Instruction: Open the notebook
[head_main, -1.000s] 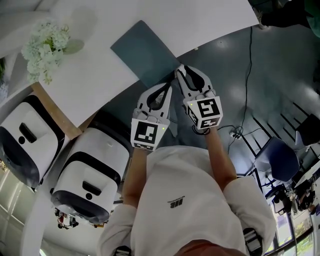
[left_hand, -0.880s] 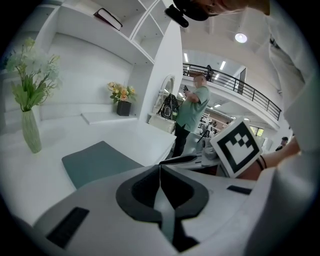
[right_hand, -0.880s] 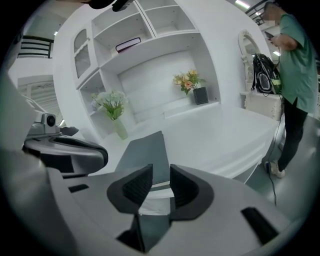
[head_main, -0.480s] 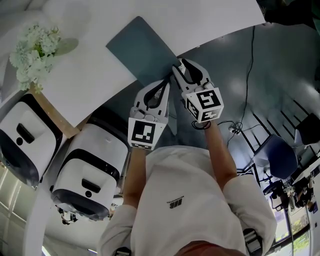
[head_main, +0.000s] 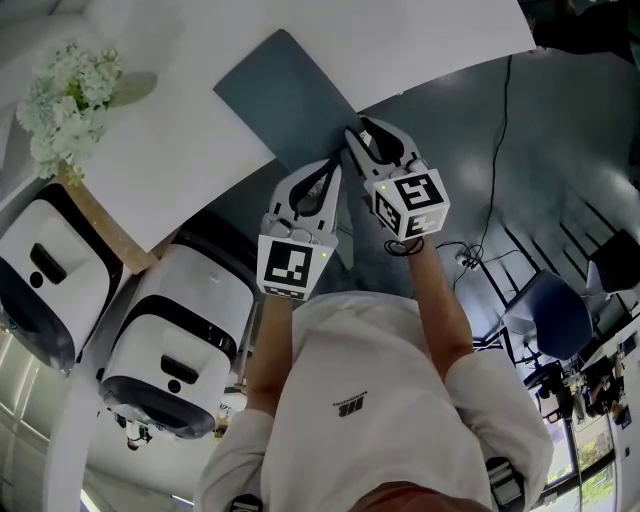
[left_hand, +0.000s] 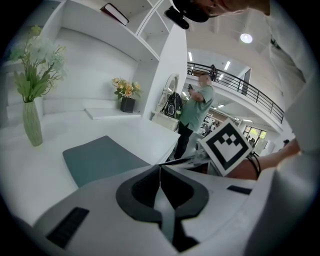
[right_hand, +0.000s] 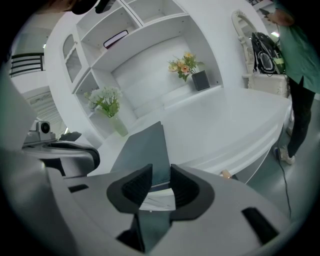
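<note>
Lying closed on the white table (head_main: 180, 150) near its edge, grey-green notebook (head_main: 285, 95), right gripper (head_main: 356, 132) at its near corner, jaws apart and just been closing, corner showing between them unpinched, left gripper (head_main: 325, 165) just beside, jaws together on nothing.

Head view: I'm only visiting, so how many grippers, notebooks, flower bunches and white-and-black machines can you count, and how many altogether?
Grippers, the left gripper and the right gripper: 2
Notebook: 1
Bunch of white flowers: 1
White-and-black machines: 2
Total: 6
</note>
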